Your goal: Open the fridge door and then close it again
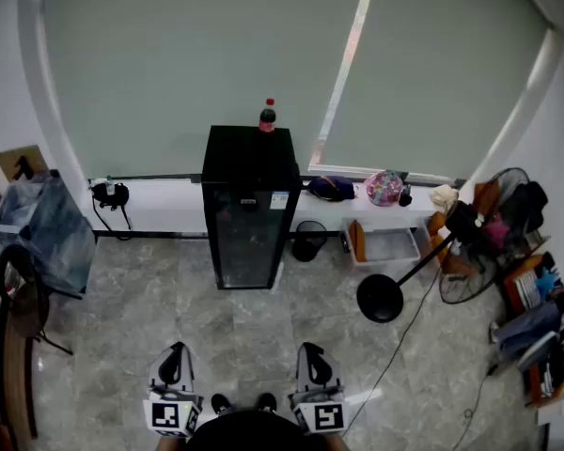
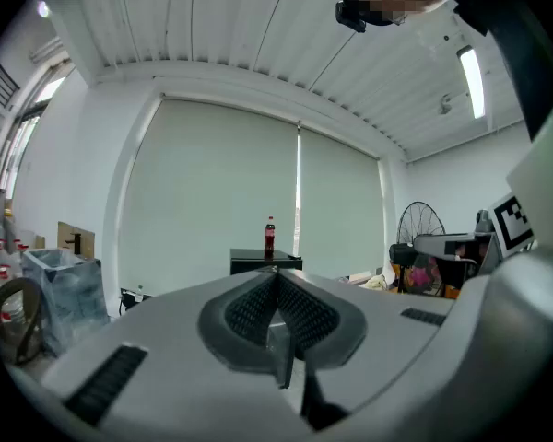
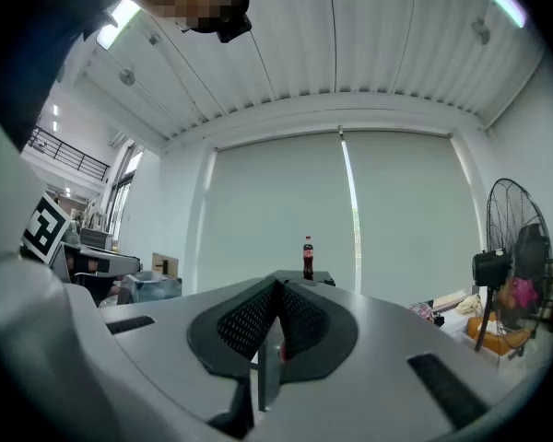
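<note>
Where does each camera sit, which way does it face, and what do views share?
Head view: on the person's head, facing steeply down at the fridge; left gripper, right gripper, shoes show.
Left gripper view: on the left gripper, level, facing the fridge; shut jaws show.
Right gripper view: on the right gripper, likewise; shut jaws.
Shared: bottle atop fridge.

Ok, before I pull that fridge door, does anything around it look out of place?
Only the cola bottle, standing upright on top of the fridge rather than inside; a door swing might shake it. Nothing looks spilled or tipped.

Closed right gripper [image 3: 276, 286], fridge [image 3: 315, 279] beyond
</note>
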`<state>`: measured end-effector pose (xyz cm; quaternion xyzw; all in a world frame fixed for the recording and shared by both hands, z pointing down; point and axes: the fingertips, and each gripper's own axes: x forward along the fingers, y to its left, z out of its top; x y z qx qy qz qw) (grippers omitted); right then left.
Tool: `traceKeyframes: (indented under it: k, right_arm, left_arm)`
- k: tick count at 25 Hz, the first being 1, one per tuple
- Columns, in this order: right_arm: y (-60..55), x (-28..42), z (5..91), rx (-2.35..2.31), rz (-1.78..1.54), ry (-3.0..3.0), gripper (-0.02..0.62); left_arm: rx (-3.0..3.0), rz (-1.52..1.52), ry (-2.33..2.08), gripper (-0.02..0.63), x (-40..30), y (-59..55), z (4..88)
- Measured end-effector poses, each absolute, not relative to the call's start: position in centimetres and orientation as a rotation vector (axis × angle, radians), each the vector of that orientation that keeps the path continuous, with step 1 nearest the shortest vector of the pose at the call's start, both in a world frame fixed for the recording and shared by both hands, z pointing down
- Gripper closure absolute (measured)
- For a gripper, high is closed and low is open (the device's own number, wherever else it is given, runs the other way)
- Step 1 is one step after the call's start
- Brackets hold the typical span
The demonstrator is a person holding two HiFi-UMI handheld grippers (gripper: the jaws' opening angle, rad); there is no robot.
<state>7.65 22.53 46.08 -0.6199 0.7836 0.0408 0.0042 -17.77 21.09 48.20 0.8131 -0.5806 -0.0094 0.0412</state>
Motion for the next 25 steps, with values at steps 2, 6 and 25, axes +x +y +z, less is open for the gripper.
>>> traceKeyframes:
  k: [2,6,25]
  right_arm:
    - [22.5,7.6,46.0,-1.944,0.121,2.458,0.588]
    - [22.7,7.8,46.1,-1.948,0.124,2.455,0.588]
    - [23.1,8.2,46.5,-1.952,0.112,2.429,0.588]
  left_arm:
    - [2.485,0.014,-1.773,0.598,-17.8,21.1,48.5]
    - [2.493,0.027,-1.772,0.598,-17.7,21.3,48.5]
    - [2.496,0.098,-1.829,0.571,-18.2,21.5,49.4]
